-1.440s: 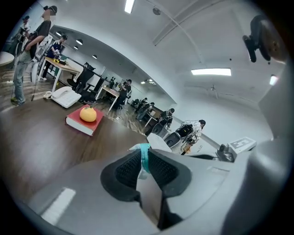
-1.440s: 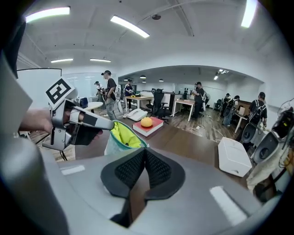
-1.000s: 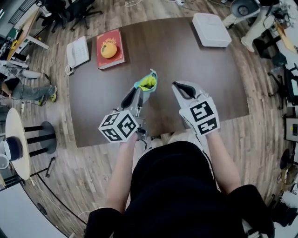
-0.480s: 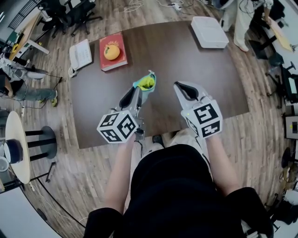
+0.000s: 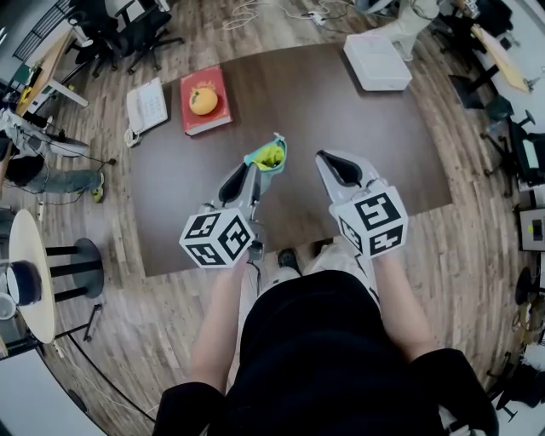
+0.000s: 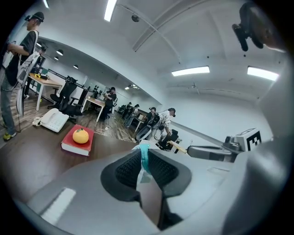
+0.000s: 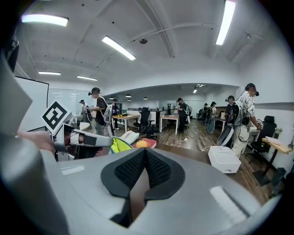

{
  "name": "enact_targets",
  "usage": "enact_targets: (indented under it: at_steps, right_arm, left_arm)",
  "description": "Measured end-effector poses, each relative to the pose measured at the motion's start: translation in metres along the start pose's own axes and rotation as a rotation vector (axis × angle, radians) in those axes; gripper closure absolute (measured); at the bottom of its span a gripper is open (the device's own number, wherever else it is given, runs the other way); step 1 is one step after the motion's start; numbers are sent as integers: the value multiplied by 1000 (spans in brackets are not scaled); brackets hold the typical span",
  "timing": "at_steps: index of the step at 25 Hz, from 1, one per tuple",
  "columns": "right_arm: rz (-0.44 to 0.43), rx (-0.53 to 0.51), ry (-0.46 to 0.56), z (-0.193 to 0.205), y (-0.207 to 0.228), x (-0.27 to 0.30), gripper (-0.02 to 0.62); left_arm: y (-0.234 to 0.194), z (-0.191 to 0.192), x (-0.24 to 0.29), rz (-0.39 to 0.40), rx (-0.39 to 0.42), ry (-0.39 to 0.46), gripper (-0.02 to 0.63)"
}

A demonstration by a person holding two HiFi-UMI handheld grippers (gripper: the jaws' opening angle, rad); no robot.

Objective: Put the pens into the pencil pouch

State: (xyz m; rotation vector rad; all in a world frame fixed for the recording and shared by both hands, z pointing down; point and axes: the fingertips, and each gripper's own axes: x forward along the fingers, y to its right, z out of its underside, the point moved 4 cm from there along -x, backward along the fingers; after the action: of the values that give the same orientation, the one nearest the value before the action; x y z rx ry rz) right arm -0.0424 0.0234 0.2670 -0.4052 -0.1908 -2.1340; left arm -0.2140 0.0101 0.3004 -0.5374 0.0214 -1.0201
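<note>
- Your left gripper [image 5: 254, 170] is nipped narrowly onto one edge of the teal fabric pencil pouch [image 5: 270, 155]. The left gripper view shows a thin fold of teal cloth pinched between the ribbed pads.
- The pouch hangs from that grip above the middle of the dark brown table [image 5: 324, 102], with its mouth open and a yellow-green inside showing. It sits just beside your right gripper [image 5: 326, 160].
- Your right gripper is closed pad to pad with nothing between the jaws, and it hovers level with the pouch.
- You have no pens on the tabletop in any view. Whether they already lie inside the pouch cannot be told from here, though the loading step looks finished or nearly so.
- Your next move likely calls for opening the right jaws and taking the far lip or the zip, to close the pouch or steady it. A one-edge hold lets the cloth sag and swing.
- Well beyond the pouch, a red hardback book [image 5: 211, 123] carries an orange fruit [image 5: 203, 100]. A white desk telephone [image 5: 146, 104] lies at the left corner and a flat white box [image 5: 377, 61] at the far right.
- You stand on a wood-plank floor [image 5: 128, 324] in an open office, with black office chairs [image 5: 128, 25] nearby and people [image 7: 97, 110] standing at desks under strip lights.
</note>
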Motion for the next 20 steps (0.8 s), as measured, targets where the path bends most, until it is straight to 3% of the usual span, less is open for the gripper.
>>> enact_targets:
  at_steps: [20]
  right_arm:
    - [3, 5, -3, 6, -14, -5, 588]
  left_arm:
    - [1, 8, -8, 20, -4, -18, 561]
